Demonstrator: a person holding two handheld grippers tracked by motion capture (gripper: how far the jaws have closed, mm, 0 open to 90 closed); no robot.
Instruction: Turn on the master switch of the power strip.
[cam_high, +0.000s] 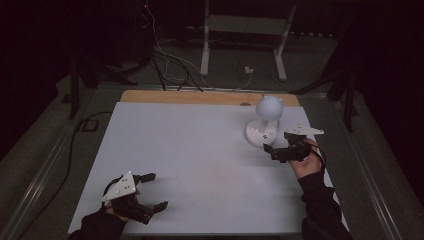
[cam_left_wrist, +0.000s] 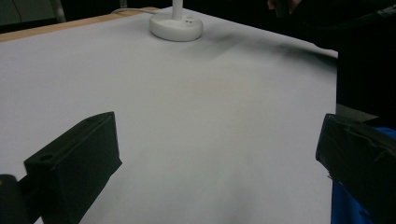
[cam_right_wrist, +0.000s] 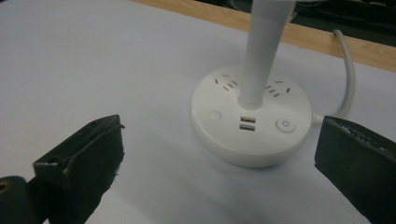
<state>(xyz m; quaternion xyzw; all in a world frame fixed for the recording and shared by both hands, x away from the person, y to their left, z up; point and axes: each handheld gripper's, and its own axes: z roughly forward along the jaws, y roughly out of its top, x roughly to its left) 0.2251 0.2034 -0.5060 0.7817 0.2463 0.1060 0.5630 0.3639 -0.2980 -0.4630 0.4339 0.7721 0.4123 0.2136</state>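
Darkness surrounded a white worktop (cam_high: 190, 165) with a strip of bare wood along its far edge, and beyond that edge cables lay on the floor beside the white legs of a stand (cam_high: 205, 45). A white desk lamp (cam_high: 265, 120) stood toward the far right of the worktop, its round head on a slim stem rising from a disc-shaped base. In the right gripper view the base (cam_right_wrist: 252, 123) showed socket slots on either side of the stem, two USB ports at the front, a power button to the right of them and a plain round button to the left, with a white cord (cam_right_wrist: 348, 74) curving away off its right side toward the far edge. The right tongs (cam_high: 276, 151), held in a hand with a dark sleeve, hovered just near and right of the lamp base, jaws spread wide and apart from it, holding nothing. The left tongs (cam_high: 152, 192) sat at the near left corner of the worktop, well apart from the lamp, jaws likewise spread wide with only bare white surface between them.
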